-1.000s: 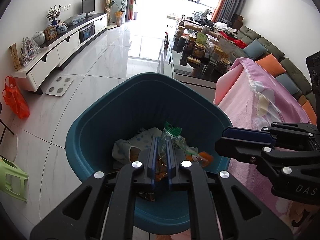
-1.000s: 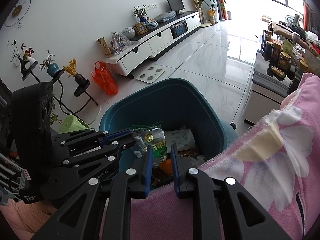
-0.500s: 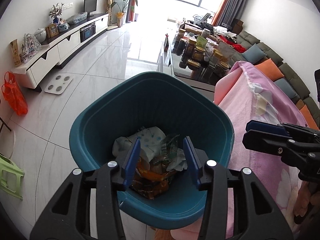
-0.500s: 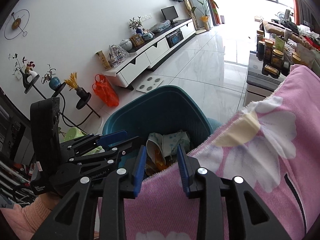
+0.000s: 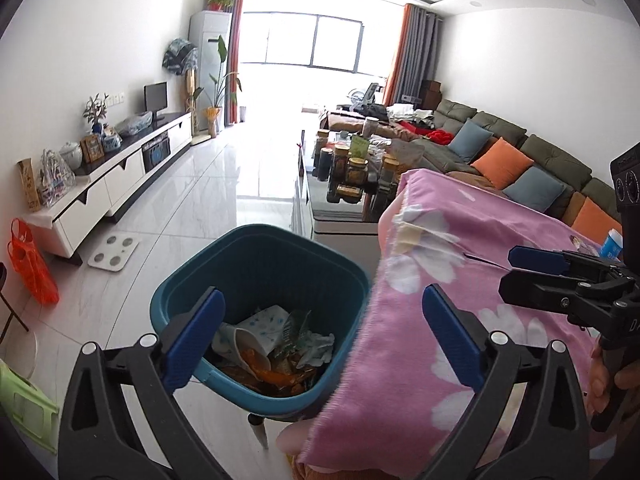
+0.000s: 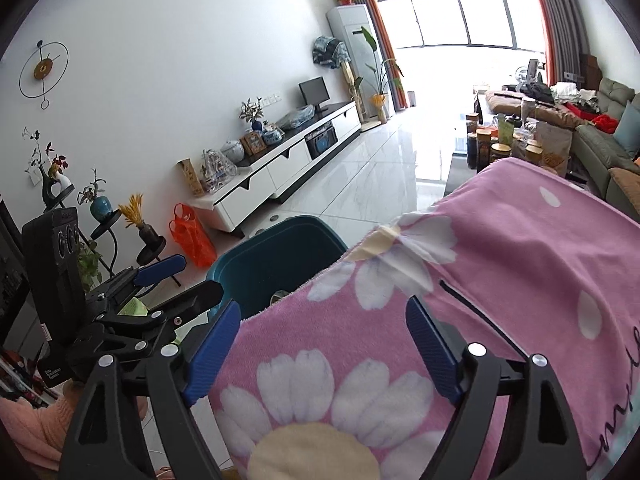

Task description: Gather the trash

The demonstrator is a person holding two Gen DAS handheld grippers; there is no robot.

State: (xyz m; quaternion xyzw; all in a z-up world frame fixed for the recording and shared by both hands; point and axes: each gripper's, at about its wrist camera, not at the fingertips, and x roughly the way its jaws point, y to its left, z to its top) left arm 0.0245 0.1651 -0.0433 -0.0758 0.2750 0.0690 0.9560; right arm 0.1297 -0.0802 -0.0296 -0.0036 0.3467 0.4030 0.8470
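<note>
Trash (image 5: 280, 344): released, now lying loose in bin (image 5: 260, 236), on top of a paper cup (image 5: 252, 342), tissue and orange wrappers. Clamped between both sets of pads one second ago; free of both now.

Left gripper (image 5: 322, 296):
- Jaws just opened, spread wide, nothing between the pads
- Pulled back and up from bin; whole rim now in left view, where only the inside filled the view before
- Right pad now seen against blanket (image 5: 480, 240), left pad against the bin's near wall; contact with either cannot be told

Right gripper (image 6: 324, 306):
- Jaws just opened, spread wide, empty
- Drawn back over blanket; in right view, bin now mostly hidden behind the blanket's edge, contents out of sight there

Meaning for the task:
- Deposit of this piece judged complete; no part left hanging on the rim or on either pad
- Both grippers free for the next pick
- No further trash identified on the visible stretch of blanket; blue-white item (image 5: 612, 242) at the far right of left view too small to class as trash or not
- Bin judged roughly a quarter full, with room for more

Next, as a judgement only: keep jaws apart, search the blanket and floor for remaining pieces
</note>
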